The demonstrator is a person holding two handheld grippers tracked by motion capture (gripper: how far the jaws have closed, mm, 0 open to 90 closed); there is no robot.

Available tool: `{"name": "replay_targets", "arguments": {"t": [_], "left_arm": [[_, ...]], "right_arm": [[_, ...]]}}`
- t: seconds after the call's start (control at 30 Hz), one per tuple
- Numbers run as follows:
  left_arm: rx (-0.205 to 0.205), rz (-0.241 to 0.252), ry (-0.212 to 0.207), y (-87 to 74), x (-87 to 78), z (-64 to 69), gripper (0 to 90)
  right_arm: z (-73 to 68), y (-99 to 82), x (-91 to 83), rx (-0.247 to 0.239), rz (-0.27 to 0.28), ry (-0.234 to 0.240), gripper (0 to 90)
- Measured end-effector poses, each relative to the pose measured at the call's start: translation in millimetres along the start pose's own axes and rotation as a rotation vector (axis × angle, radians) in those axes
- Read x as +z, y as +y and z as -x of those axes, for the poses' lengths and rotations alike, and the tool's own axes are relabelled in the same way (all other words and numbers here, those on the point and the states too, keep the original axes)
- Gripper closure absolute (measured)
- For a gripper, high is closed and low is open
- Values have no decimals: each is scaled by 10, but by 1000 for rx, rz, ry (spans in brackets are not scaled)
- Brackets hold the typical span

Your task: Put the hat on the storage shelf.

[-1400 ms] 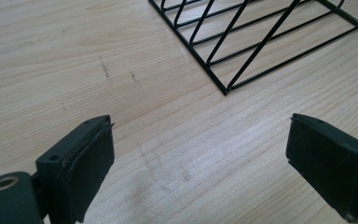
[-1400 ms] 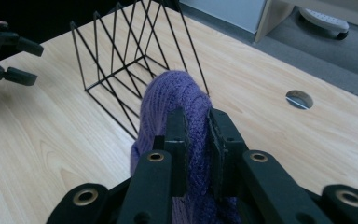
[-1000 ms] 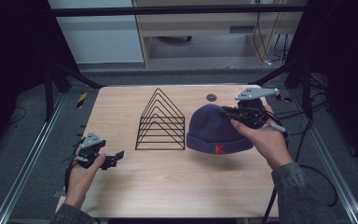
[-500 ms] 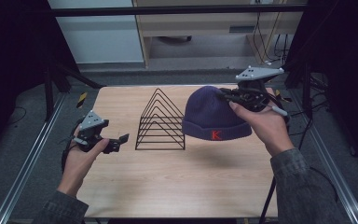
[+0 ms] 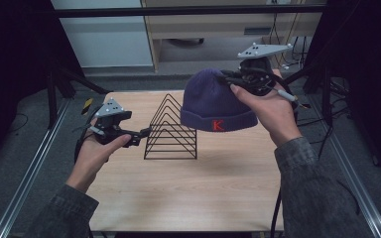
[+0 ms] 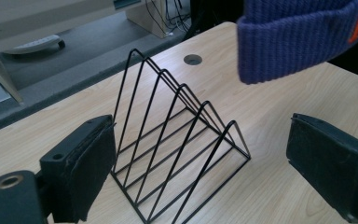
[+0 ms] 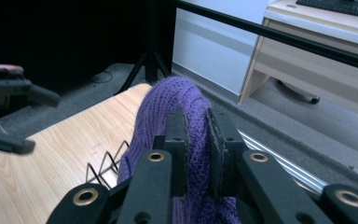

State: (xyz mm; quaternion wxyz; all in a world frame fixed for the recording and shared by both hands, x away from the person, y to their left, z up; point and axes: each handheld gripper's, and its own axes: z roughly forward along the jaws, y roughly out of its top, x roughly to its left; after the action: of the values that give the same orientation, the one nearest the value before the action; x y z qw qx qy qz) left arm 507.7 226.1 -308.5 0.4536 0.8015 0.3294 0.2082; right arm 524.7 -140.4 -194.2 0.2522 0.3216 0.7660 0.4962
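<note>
In the high view, the right gripper had lifted the purple beanie clear of the wooden table; a second before, the hat had lain on the tabletop right of the wire rack. It now hung above the rack's right side. The left gripper had also risen, its jaws spread and empty, pointing at the rack's left end.

In the left gripper view, the jaws stood wide apart with nothing between them, the rack ahead and the beanie's cuff hanging above the table.

In the right gripper view, the right gripper was clamped on a fold of the beanie.
</note>
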Motion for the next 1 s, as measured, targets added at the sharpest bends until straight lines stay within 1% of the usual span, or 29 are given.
{"name": "replay_targets", "arguments": {"t": [0.03, 0.1, 0.13, 0.2, 0.3, 0.5, 0.53, 0.6, 0.8, 0.9, 1.0], "left_arm": [[8, -1, -1, 17, 12, 6, 76], [10, -4, 0, 49, 28, 12, 77], [8, -5, 1, 63, 30, 19, 77], [17, 0, 2, 88, 27, 37, 75], [26, 6, -3, 123, 15, 62, 75], [32, 4, -4, 168, -4, 55, 75], [25, 10, -6, 168, -1, 55, 75], [24, 6, -5, 166, 4, 50, 74], [35, -11, -24, 153, 52, 73, 73], [37, -11, -34, 137, 72, 83, 73], [28, -19, -43, 116, 88, 83, 77]], "right_arm": [[-13, 28, 15, 1, 3, 1, 793], [-42, 104, 66, -2, 10, 5, 793], [-42, 104, 66, -2, 10, 5, 793], [-72, 158, 129, 1, 14, 10, 793], [-98, 191, 168, -2, 14, 15, 793], [-166, 281, 248, -2, 20, 22, 793], [-178, 296, 260, -3, 20, 24, 793], [-201, 313, 278, -4, 17, 30, 793], [-296, 369, 353, -10, 26, 49, 791], [-346, 396, 384, -12, 28, 60, 790], [-402, 430, 416, -16, 33, 69, 790]]}}
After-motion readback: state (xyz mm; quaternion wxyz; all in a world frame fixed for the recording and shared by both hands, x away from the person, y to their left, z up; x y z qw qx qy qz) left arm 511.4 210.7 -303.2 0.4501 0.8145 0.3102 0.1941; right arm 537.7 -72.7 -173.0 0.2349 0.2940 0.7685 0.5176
